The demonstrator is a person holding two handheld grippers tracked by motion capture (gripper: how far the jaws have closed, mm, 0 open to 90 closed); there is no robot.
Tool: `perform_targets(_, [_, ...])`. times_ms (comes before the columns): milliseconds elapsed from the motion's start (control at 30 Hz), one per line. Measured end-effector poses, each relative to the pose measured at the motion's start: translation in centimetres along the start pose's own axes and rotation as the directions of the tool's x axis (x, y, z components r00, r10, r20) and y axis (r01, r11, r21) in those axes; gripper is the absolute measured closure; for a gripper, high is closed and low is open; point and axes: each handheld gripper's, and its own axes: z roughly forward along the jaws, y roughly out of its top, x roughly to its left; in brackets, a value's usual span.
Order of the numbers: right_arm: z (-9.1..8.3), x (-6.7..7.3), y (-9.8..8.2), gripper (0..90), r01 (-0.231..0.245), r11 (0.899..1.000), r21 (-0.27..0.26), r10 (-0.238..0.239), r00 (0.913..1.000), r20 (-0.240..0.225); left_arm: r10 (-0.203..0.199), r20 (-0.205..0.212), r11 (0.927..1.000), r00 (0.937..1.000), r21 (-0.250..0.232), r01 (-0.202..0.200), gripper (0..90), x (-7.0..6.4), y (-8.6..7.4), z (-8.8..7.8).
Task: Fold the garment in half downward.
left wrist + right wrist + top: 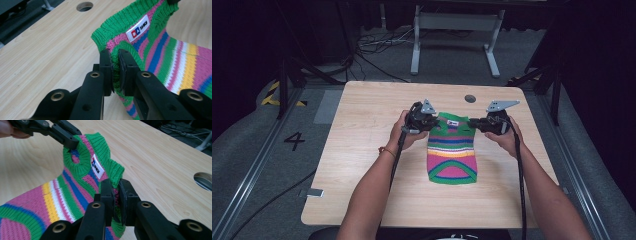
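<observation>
— Knitted wool, striped green, pink, blue, yellow and white: that small sweater (452, 150) lies about the middle of the pale wooden counter (362, 165), collar end far from the person, hem end near.

— And the hands?

— Both forearms come in from the near edge and angle inward. The left hand (403, 134) wraps round the left gripper (435, 121) at the sweater's far left corner; the right hand (507, 137) holds the right gripper (470, 121) at the far right corner. The two grippers point towards each other across the collar.

— What are the jaws doing?

— In the left gripper view the two black jaws are pressed onto a fold of the green ribbed edge (115, 65), just beside the white label (138, 28). In the right gripper view its jaws pinch the green rib on the other shoulder (115, 182) the same way.

— Is the cloth flat?

— Not at the collar. The gripper views show the far end raised off the counter and hanging between the two grips, while the striped body towards the near side rests on the wood. A round hole (470, 98) sits in the counter beyond the collar.
</observation>
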Motion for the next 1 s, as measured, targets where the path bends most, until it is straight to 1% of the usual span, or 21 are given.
perform_targets(33, [0.0, 0.0, 0.0, 83.1, 0.000, 1.000, 0.000, 0.000, 1.0000, 0.000, 0.000, 0.000, 1.0000, 1.0000, 0.000, 0.000, 82.0, 0.0, 0.0, 0.0])
perform_targets(67, [-0.6, 0.6, -0.2, 82.9, 0.020, 1.000, -0.003, -0.020, 0.9998, -0.009, 0.004, 0.013, 1.0000, 0.9999, -0.008, -0.004, 81.6, -0.4, -0.3, -0.4])
perform_targets(100, [-0.8, 0.8, -0.3, 82.9, 0.028, 1.000, -0.005, -0.028, 0.9995, -0.018, 0.004, 0.013, 1.0000, 0.9999, -0.008, -0.004, 81.2, -0.4, -0.3, -0.4])
perform_targets(133, [-0.8, 0.8, -0.3, 82.9, 0.028, 1.000, -0.005, -0.028, 0.9995, -0.018, 0.003, 0.019, 0.9999, 0.9998, -0.015, -0.003, 81.2, -0.6, -0.5, -0.7])
perform_targets(167, [-1.3, 1.3, -0.6, 83.1, 0.034, 0.999, -0.015, -0.034, 0.9989, -0.031, 0.004, 0.026, 0.9997, 0.9997, -0.026, -0.004, 81.1, -1.1, -0.9, -1.1])
perform_targets(200, [-1.3, 1.3, -0.6, 83.1, 0.034, 0.999, -0.015, -0.034, 0.9989, -0.031, 0.004, 0.026, 0.9997, 0.9997, -0.026, -0.004, 80.9, -1.1, -0.9, -1.1])
perform_targets(267, [-1.9, 2.2, -0.9, 83.2, 0.056, 0.998, -0.026, -0.058, 0.9966, -0.059, 0.032, 0.026, 0.9993, 0.9991, -0.019, -0.032, 80.8, -1.8, -1.2, -1.5])
perform_targets(333, [-2.1, 2.5, -1.1, 83.2, 0.064, 0.998, -0.027, -0.065, 0.9955, -0.068, 0.065, 0.018, 0.9977, 0.9977, -0.018, -0.065, 80.7, -2.6, -1.6, -1.9])
perform_targets(367, [-2.3, 2.9, -1.2, 83.2, 0.071, 0.997, -0.029, -0.073, 0.9941, -0.080, 0.079, 0.025, 0.9966, 0.9965, -0.022, -0.079, 80.7, -3.1, -1.8, -2.2])
perform_targets(400, [-2.6, 3.6, -1.7, 83.1, 0.090, 0.996, -0.022, -0.092, 0.9917, -0.090, 0.090, 0.022, 0.9959, 0.9957, -0.014, -0.089, 80.6, -3.5, -2.0, -2.3])
perform_targets(433, [-2.6, 3.6, -1.7, 83.1, 0.090, 0.996, -0.022, -0.092, 0.9917, -0.090, 0.099, 0.025, 0.9950, 0.9948, -0.014, -0.099, 80.6, -3.8, -2.2, -2.4])
perform_targets(467, [-2.8, 4.2, -2.1, 83.0, 0.100, 0.995, -0.012, -0.100, 0.9901, -0.098, 0.110, 0.037, 0.9939, 0.9933, -0.015, -0.109, 80.4, -4.5, -2.6, -2.6])
perform_targets(500, [-2.8, 4.2, -2.1, 83.0, 0.100, 0.995, -0.012, -0.100, 0.9901, -0.098, 0.110, 0.037, 0.9939, 0.9933, -0.015, -0.109, 80.3, -4.5, -2.6, -2.6])
perform_targets(533, [-3.2, 4.7, -2.7, 82.3, 0.106, 0.994, -0.007, -0.106, 0.9893, -0.101, 0.143, 0.030, 0.9897, 0.9893, 0.007, -0.143, 79.9, -5.4, -3.1, -2.6])
perform_targets(633, [-3.5, 5.4, -3.3, 82.0, 0.106, 0.994, 0.000, -0.105, 0.9897, -0.098, 0.161, 0.029, 0.9866, 0.9865, 0.022, -0.162, 79.8, -6.0, -3.5, -2.7])
perform_targets(700, [-3.8, 6.3, -4.0, 81.8, 0.123, 0.992, 0.006, -0.122, 0.9862, -0.112, 0.170, 0.037, 0.9852, 0.9848, 0.017, -0.171, 79.8, -6.6, -4.0, -2.9])
perform_targets(733, [-3.9, 6.6, -4.3, 81.7, 0.132, 0.991, 0.009, -0.130, 0.9849, -0.115, 0.186, 0.037, 0.9819, 0.9818, 0.027, -0.187, 79.8, -6.9, -4.2, -3.0])
perform_targets(767, [-4.0, 7.0, -4.6, 81.7, 0.136, 0.991, 0.013, -0.134, 0.9834, -0.123, 0.207, 0.042, 0.9773, 0.9774, 0.036, -0.209, 79.5, -7.2, -4.4, -3.1])
perform_targets(867, [-4.0, 7.8, -5.6, 81.3, 0.145, 0.989, 0.026, -0.140, 0.9798, -0.143, 0.224, 0.059, 0.9722, 0.9728, 0.058, -0.227, 79.4, -8.0, -5.0, -3.2])
perform_targets(933, [-3.9, 8.2, -5.9, 80.2, 0.160, 0.986, 0.043, -0.152, 0.9768, -0.150, 0.238, 0.074, 0.9667, 0.9684, 0.079, -0.243, 78.9, -8.6, -5.6, -3.4])
perform_targets(1000, [-4.0, 8.6, -6.2, 79.1, 0.167, 0.985, 0.052, -0.157, 0.9742, -0.162, 0.245, 0.099, 0.9623, 0.9645, 0.097, -0.254, 75.4, -9.2, -6.1, -3.5])
